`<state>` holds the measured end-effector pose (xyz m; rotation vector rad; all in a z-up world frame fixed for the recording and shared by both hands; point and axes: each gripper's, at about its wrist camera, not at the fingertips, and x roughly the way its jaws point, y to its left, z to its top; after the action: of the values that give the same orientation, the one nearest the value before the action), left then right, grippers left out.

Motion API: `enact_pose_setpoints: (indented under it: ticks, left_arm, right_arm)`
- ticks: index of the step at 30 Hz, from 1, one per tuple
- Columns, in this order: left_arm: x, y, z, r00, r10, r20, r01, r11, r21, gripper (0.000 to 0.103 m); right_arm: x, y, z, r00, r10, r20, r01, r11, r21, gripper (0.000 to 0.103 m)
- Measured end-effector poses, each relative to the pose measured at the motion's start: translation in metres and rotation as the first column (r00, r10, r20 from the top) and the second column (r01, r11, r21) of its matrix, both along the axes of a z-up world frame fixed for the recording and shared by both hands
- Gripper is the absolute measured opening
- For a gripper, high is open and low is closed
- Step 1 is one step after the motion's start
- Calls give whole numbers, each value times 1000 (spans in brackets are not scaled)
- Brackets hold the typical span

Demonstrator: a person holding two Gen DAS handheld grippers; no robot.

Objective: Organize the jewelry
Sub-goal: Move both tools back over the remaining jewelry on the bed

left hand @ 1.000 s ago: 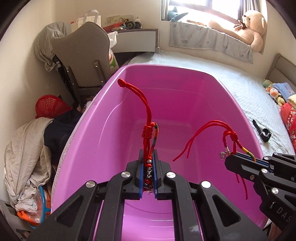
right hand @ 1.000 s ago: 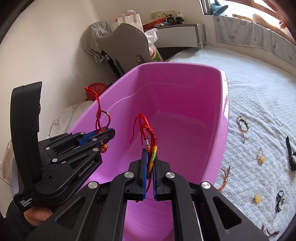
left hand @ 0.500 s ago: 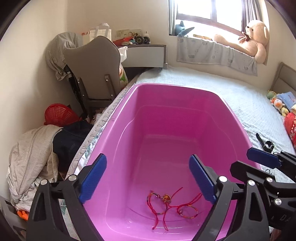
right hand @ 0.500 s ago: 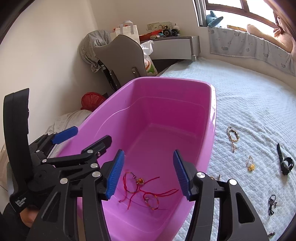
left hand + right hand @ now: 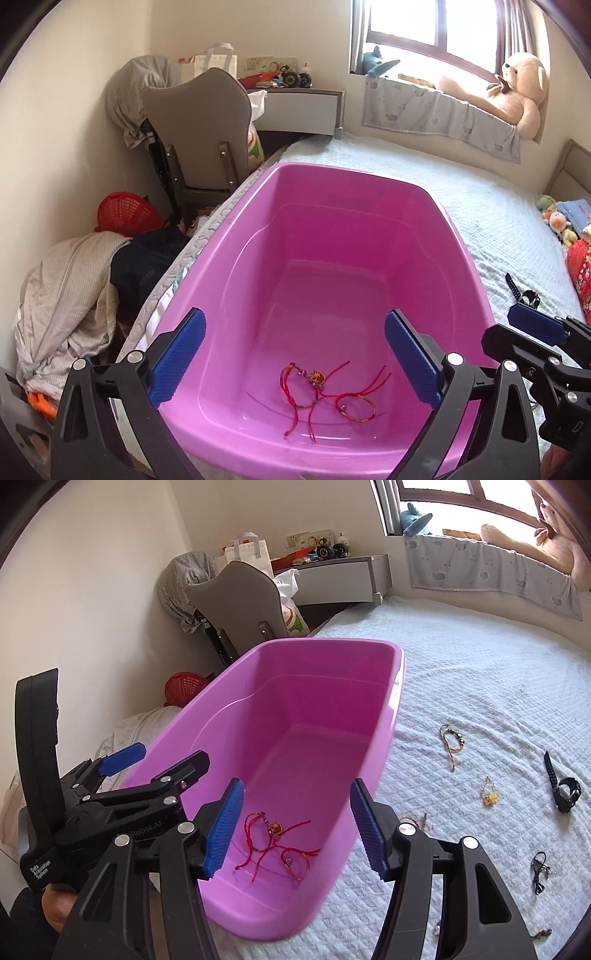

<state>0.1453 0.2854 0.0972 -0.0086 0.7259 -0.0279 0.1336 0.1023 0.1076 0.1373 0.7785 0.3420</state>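
A pink plastic tub (image 5: 461,236) stands on the bed. Two red cord bracelets (image 5: 325,391) lie tangled on its floor near the front wall, also visible in the right wrist view as the bracelets (image 5: 277,838). My left gripper (image 5: 293,317) hangs above the tub's near end, its jaws opening wide with nothing between them. My right gripper (image 5: 297,786) is beside it over the tub's right rim, jaws also opening and empty. More jewelry lies on the bedspread to the right: a beaded bracelet (image 5: 452,738), a yellow charm (image 5: 489,797), a black watch (image 5: 565,790) and a black cord (image 5: 539,871).
A grey chair (image 5: 199,122) draped with clothes stands behind the tub. A red basket (image 5: 125,218) and a clothes pile (image 5: 70,288) fill the floor at the left. A teddy bear (image 5: 517,96) sits on the windowsill, soft toys (image 5: 557,221) at the bed's right.
Both grippers went from shut on red cord bracelets to open. The bracelets dropped to the tub floor. Both grippers have drawn back and slightly up from the tub.
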Motion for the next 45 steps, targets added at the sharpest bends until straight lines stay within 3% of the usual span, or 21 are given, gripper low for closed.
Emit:
enact_pose_setpoints:
  ticks: [5, 9, 15, 21, 24, 35, 45]
  left_arm:
    - [-28, -12, -1, 999, 52, -3, -52, 999, -11, 96]
    - [-51, -33, 0, 999, 44, 22, -45, 998, 34, 96]
    - [-80, -71, 2, 999, -6, 49, 3, 998, 64, 96]
    - [-97, -113, 0, 997, -75, 35, 73, 996, 58, 96]
    - [-103, -139, -4, 993, -122, 8, 122, 992, 17, 96]
    - [-122, -227, -51, 967, -240, -87, 243, 970, 23, 96]
    - [-121, -259, -98, 952, -248, -179, 257, 966, 28, 96]
  right_arm:
    - [-23, -27, -4, 1000, -16, 5, 16, 1000, -5, 58]
    - [-40, -51, -9, 1000, -27, -4, 27, 1000, -10, 58]
    - [-78, -98, -20, 998, -63, 11, 64, 997, -49, 62]
    - [-103, -150, -39, 988, -146, -43, 143, 988, -56, 62]
    - [-116, -176, -46, 980, -191, -59, 188, 981, -56, 62]
    - [-164, -267, -74, 930, -354, -98, 345, 933, -102, 62]
    - [-175, -303, -113, 901, -406, -152, 390, 912, -124, 62]
